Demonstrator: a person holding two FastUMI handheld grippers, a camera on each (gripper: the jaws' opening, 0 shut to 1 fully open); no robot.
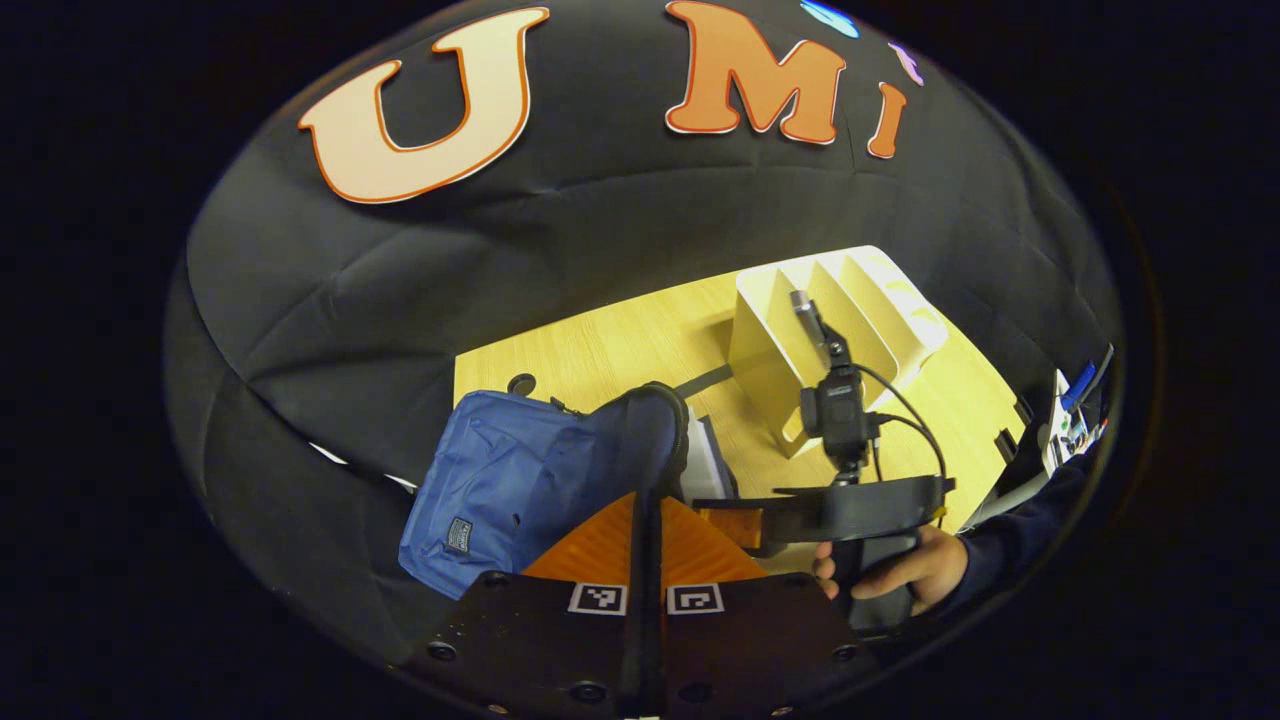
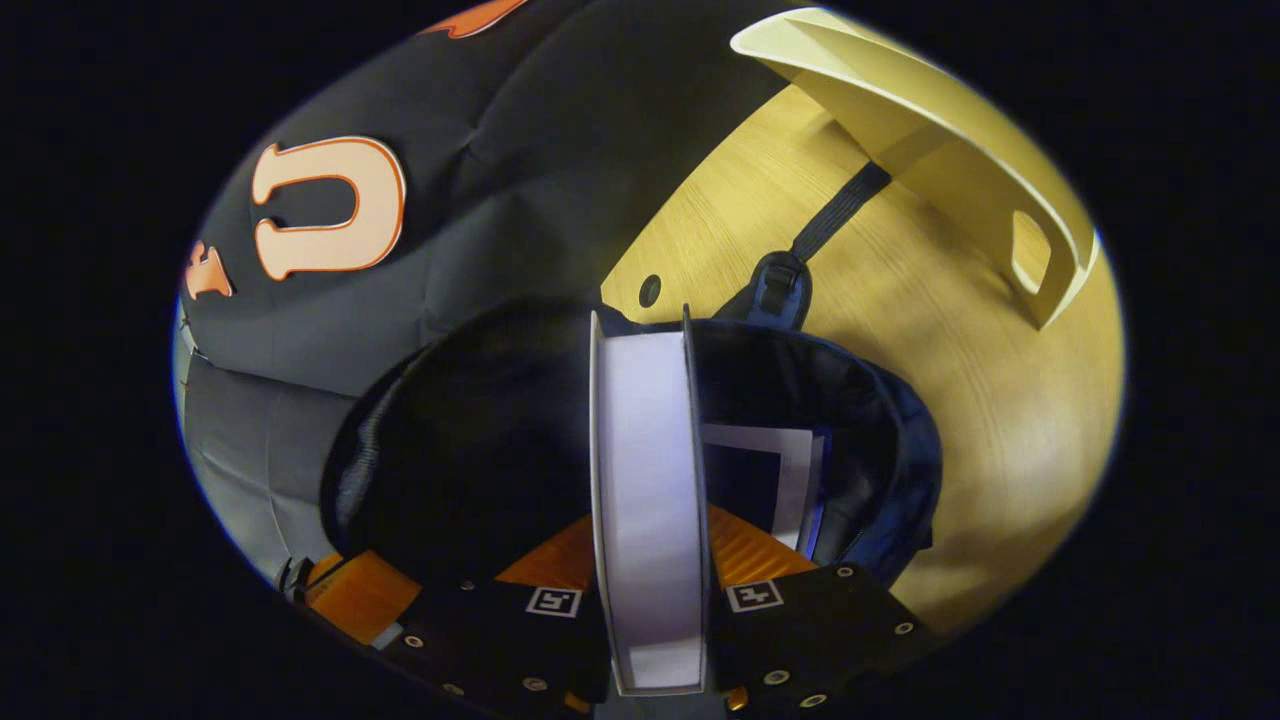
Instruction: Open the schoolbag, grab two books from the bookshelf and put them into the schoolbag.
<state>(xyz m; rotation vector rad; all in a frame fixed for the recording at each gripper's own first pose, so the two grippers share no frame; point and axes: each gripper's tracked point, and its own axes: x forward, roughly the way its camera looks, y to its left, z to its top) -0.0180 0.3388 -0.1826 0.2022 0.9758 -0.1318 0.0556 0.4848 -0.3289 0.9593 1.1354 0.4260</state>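
The blue schoolbag (image 1: 500,490) sits open on the bench (image 2: 960,400), the right tongs (image 2: 650,560) clenched on a book (image 2: 650,480) above its mouth, the left tongs (image 1: 645,545) pinching its rim, the bookshelf (image 1: 840,320) behind.

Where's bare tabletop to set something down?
Free: wooden tabletop between the blue fabric schoolbag and the cream slotted bookshelf, crossed by a black strap. Crowded: the bag mouth, with the white book held in the right gripper.
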